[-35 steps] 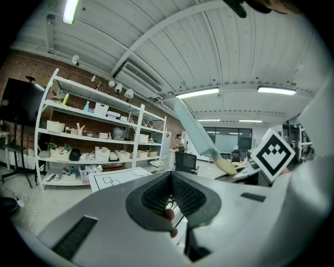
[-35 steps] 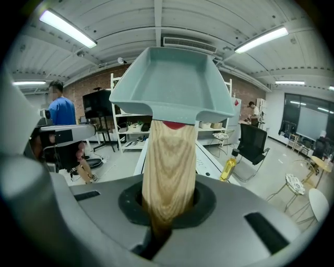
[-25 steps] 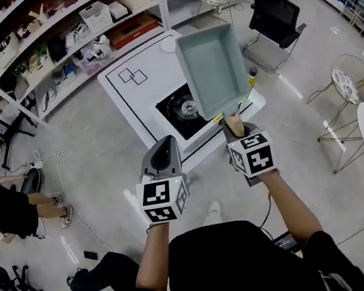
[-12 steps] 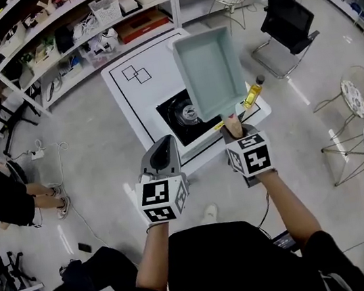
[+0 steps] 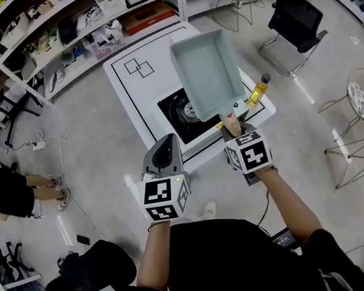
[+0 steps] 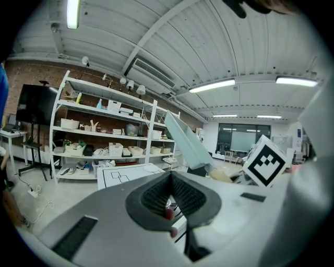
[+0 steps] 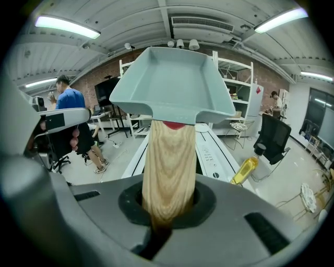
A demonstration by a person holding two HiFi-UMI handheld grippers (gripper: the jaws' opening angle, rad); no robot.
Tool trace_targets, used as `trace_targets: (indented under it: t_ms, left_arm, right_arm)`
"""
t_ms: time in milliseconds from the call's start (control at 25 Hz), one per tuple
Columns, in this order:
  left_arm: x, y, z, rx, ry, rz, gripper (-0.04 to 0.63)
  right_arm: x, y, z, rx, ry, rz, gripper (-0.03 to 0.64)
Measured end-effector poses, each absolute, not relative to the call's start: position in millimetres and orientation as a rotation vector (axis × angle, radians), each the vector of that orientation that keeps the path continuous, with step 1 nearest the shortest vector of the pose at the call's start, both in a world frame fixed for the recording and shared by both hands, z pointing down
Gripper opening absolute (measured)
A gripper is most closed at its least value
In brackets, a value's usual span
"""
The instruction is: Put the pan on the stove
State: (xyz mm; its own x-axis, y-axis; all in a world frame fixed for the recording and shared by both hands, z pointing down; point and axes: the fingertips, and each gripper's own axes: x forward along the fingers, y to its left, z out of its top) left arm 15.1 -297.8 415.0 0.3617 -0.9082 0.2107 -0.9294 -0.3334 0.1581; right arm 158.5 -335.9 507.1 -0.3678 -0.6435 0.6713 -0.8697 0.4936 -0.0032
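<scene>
1. Pan position. The pale blue-grey rectangular metal pan (image 5: pixel 207 76) is in the air, carried by its light wooden handle (image 7: pixel 168 172). In the head view it overlaps the black gas stove (image 5: pixel 178 111) set into the white rectangular counter (image 5: pixel 133 91), covering the burner's 2 o'clock side. It does not rest on the stove: the right gripper view shows it tilted nose-up, with the counter well below it.

2. Grippers. The right gripper (image 5: pixel 235 131) has its fingers clamped on the end of the handle, which fills the gap between them. The left gripper (image 5: pixel 162 152), at 9 o'clock of the right one, has its fingers together with nothing between them and takes no part in the carry.

3. Surroundings. A yellow oil bottle (image 5: pixel 257 90) stands on the counter at 3 o'clock of the stove, near the pan's likely path.

4. Step in hand. Judged as transport, on the approach to the burner. Placement is not yet done.

5. Next move (judgement). Lower the pan, level its base and centre it over the burner ring. Keep the handle toward 6 o'clock, clear of the bottle. Release only when the base sits flat.
</scene>
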Motion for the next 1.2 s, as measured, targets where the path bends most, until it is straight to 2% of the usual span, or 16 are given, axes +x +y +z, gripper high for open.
trace_targets:
  t_ms: [1200]
  left_arm:
    - [-20.6,-346.6,439.4,2.348,-1.564,0.163,0.009]
  right_arm:
    - [131.1,-357.7,582.1,1.081,-1.893,0.562,0.006]
